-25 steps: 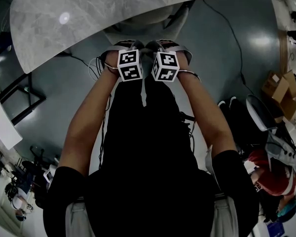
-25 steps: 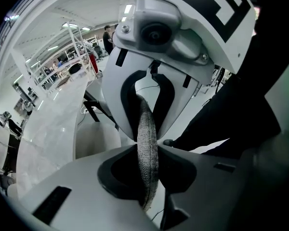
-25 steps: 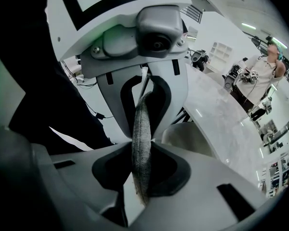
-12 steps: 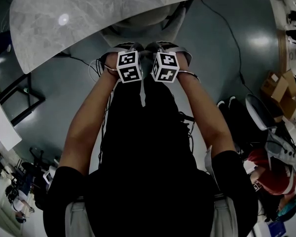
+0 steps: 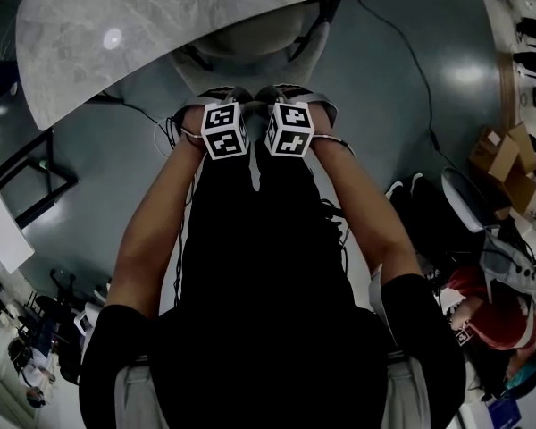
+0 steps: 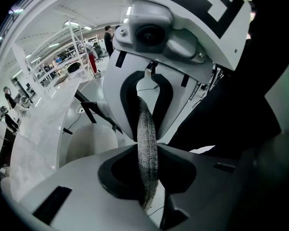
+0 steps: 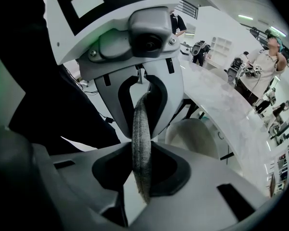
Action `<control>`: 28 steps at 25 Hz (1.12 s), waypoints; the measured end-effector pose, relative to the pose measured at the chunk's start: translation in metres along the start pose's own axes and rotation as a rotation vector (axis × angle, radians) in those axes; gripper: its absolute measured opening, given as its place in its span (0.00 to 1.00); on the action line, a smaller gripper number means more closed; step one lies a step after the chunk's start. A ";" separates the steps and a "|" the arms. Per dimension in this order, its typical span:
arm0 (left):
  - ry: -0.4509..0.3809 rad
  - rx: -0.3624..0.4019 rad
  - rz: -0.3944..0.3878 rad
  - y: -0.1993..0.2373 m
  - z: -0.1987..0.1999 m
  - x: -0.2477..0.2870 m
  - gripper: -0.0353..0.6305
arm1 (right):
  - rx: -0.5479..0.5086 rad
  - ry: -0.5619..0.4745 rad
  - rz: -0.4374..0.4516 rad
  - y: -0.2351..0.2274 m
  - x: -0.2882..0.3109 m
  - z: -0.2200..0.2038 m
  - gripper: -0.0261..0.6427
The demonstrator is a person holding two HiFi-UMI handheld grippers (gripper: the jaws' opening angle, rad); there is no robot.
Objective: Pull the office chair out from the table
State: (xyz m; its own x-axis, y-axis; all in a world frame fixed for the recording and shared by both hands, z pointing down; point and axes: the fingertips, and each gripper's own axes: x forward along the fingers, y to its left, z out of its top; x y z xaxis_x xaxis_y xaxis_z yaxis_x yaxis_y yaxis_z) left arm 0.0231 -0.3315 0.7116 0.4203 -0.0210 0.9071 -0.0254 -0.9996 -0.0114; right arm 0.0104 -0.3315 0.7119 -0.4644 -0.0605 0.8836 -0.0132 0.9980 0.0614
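While my left claw (image 6: 148, 153) and right claw (image 7: 142, 153) both pinch a grey strip (image 6: 145, 124), the chair (image 5: 250, 41) sits partly under the table (image 5: 116, 34).

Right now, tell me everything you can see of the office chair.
The office chair has a pale, smooth-looking seat shell, partly tucked under the edge of the marble table, with dark struts beside it. The top rim of its backrest is a thin band of grey woven fabric, nearest the person. The left gripper and the right gripper are both clamped on that rim, close together. The chair's base is hidden.
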 end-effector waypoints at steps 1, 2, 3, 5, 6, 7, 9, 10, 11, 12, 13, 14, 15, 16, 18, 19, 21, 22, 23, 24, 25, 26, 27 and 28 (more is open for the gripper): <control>-0.001 -0.001 0.000 -0.003 0.001 0.000 0.17 | 0.004 0.000 0.004 0.003 -0.001 -0.001 0.17; -0.002 -0.001 0.000 -0.006 0.003 0.001 0.17 | 0.007 0.001 0.009 0.006 -0.002 -0.002 0.17; -0.002 -0.001 -0.002 -0.010 0.004 0.001 0.17 | 0.010 0.002 0.013 0.010 -0.003 -0.004 0.17; -0.002 -0.001 -0.007 -0.019 0.007 0.002 0.17 | 0.012 0.003 0.022 0.019 -0.005 -0.007 0.17; -0.002 -0.003 -0.008 -0.024 0.007 0.003 0.17 | 0.013 0.004 0.026 0.024 -0.005 -0.007 0.17; -0.002 -0.007 -0.006 -0.028 0.007 0.003 0.17 | 0.013 0.004 0.029 0.028 -0.005 -0.007 0.17; -0.001 -0.019 -0.001 -0.037 0.006 0.004 0.17 | 0.012 0.003 0.036 0.038 -0.005 -0.008 0.17; -0.001 -0.025 0.002 -0.043 0.007 0.004 0.17 | 0.010 0.003 0.040 0.044 -0.005 -0.009 0.17; -0.002 -0.031 0.005 -0.048 0.008 0.005 0.17 | 0.006 0.003 0.043 0.049 -0.007 -0.010 0.17; -0.003 -0.036 0.007 -0.053 0.010 0.005 0.17 | 0.000 0.002 0.045 0.054 -0.008 -0.012 0.17; -0.006 -0.039 0.010 -0.057 0.012 0.005 0.17 | -0.005 0.002 0.047 0.057 -0.010 -0.013 0.17; -0.009 -0.042 0.012 -0.060 0.014 0.005 0.17 | -0.008 0.003 0.049 0.061 -0.011 -0.014 0.17; -0.011 -0.044 0.014 -0.064 0.014 0.005 0.17 | -0.010 0.003 0.051 0.065 -0.012 -0.014 0.17; -0.011 -0.049 0.013 -0.068 0.014 0.006 0.17 | -0.010 0.003 0.054 0.069 -0.012 -0.014 0.17; -0.006 -0.065 0.008 -0.076 0.012 0.006 0.17 | -0.008 0.003 0.057 0.078 -0.011 -0.013 0.17; -0.004 -0.070 0.006 -0.080 0.010 0.006 0.17 | -0.006 0.005 0.059 0.082 -0.011 -0.013 0.17; -0.005 -0.073 -0.004 -0.088 0.008 0.005 0.18 | 0.001 0.008 0.062 0.089 -0.011 -0.011 0.17; -0.006 -0.072 -0.010 -0.093 0.008 0.004 0.18 | 0.005 0.007 0.061 0.094 -0.011 -0.009 0.17; -0.007 -0.069 -0.015 -0.097 0.008 0.003 0.18 | 0.009 0.005 0.060 0.099 -0.010 -0.008 0.17; -0.008 -0.066 -0.018 -0.103 0.008 0.002 0.18 | 0.014 0.003 0.058 0.104 -0.009 -0.008 0.17; -0.011 -0.061 -0.019 -0.109 0.008 0.001 0.18 | 0.021 0.002 0.056 0.110 -0.010 -0.008 0.17; -0.012 -0.056 -0.020 -0.117 0.008 0.000 0.18 | 0.028 0.003 0.056 0.118 -0.010 -0.007 0.17; -0.012 -0.053 -0.024 -0.125 0.008 -0.001 0.18 | 0.034 0.005 0.055 0.126 -0.011 -0.006 0.17; -0.012 -0.050 -0.029 -0.134 0.006 -0.002 0.18 | 0.039 0.006 0.054 0.135 -0.011 -0.005 0.17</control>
State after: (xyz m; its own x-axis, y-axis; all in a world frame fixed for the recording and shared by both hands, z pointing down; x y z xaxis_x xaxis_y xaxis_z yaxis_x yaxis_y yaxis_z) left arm 0.0314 -0.1977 0.7087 0.4323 0.0072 0.9017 -0.0587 -0.9976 0.0361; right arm 0.0179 -0.1963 0.7123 -0.4604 -0.0066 0.8877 -0.0230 0.9997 -0.0045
